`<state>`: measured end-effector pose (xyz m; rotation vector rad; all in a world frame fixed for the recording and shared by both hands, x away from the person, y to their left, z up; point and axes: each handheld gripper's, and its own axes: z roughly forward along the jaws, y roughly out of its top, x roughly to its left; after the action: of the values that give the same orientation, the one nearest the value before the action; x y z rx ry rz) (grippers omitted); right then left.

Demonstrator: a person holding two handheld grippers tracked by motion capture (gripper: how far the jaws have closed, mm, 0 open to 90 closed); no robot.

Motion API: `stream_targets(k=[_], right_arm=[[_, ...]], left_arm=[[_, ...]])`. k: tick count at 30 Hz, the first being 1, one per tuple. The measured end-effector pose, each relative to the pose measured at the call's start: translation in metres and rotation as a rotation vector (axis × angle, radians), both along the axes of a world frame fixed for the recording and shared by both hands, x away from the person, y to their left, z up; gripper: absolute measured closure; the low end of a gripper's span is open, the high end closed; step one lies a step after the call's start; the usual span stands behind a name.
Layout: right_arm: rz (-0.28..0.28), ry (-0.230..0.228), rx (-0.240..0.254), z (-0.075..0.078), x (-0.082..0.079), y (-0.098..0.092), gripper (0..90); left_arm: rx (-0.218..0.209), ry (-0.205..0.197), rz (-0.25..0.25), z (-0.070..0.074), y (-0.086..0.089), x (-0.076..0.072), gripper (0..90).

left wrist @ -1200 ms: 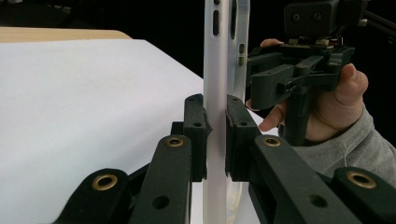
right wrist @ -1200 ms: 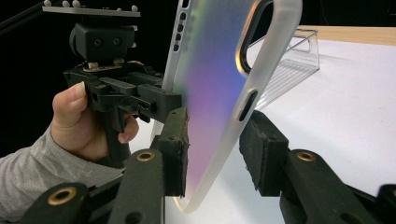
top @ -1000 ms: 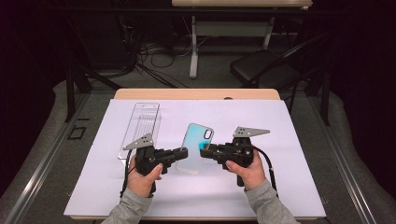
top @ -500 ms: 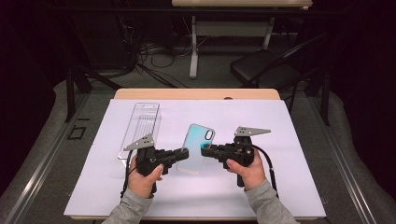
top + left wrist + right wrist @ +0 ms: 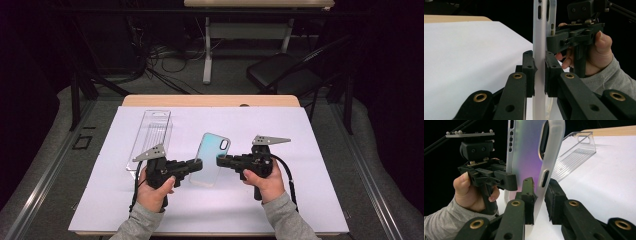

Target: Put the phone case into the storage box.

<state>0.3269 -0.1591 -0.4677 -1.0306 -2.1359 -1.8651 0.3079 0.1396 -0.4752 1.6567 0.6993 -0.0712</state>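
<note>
Both tongs grip the phone case (image 5: pixel 212 159) above the desk's (image 5: pixel 325 200) middle, the left tongs (image 5: pixel 539 65) clamped on one long edge while the right tongs (image 5: pixel 541 192) have just been closing onto the other, so the lift looks done, the handling itself ahead.

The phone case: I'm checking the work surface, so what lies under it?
The phone case is held between the left claw and the right claw above the white sheet. Its lower end hides the sheet directly beneath.
</note>
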Motion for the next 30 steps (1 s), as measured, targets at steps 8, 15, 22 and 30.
stream_targets(k=[8,15,22,30], right_arm=[[-0.002,0.010,0.005,-0.0005,0.0002,-0.0004,79.4],[0.000,0.015,0.015,-0.0010,0.0006,-0.0010,80.4],[0.001,0.021,0.027,-0.0013,0.0005,-0.0011,81.0],[0.000,0.041,0.043,-0.0035,0.0011,-0.0014,81.5]], left_arm=[[0.000,0.000,-0.002,-0.0003,-0.0004,-0.0001,81.8],[0.000,0.001,-0.001,-0.0007,-0.0003,0.0004,81.8],[0.001,-0.001,-0.001,-0.0005,0.0000,0.0002,81.8],[0.004,-0.002,0.001,-0.0010,0.0004,0.0008,81.8]])
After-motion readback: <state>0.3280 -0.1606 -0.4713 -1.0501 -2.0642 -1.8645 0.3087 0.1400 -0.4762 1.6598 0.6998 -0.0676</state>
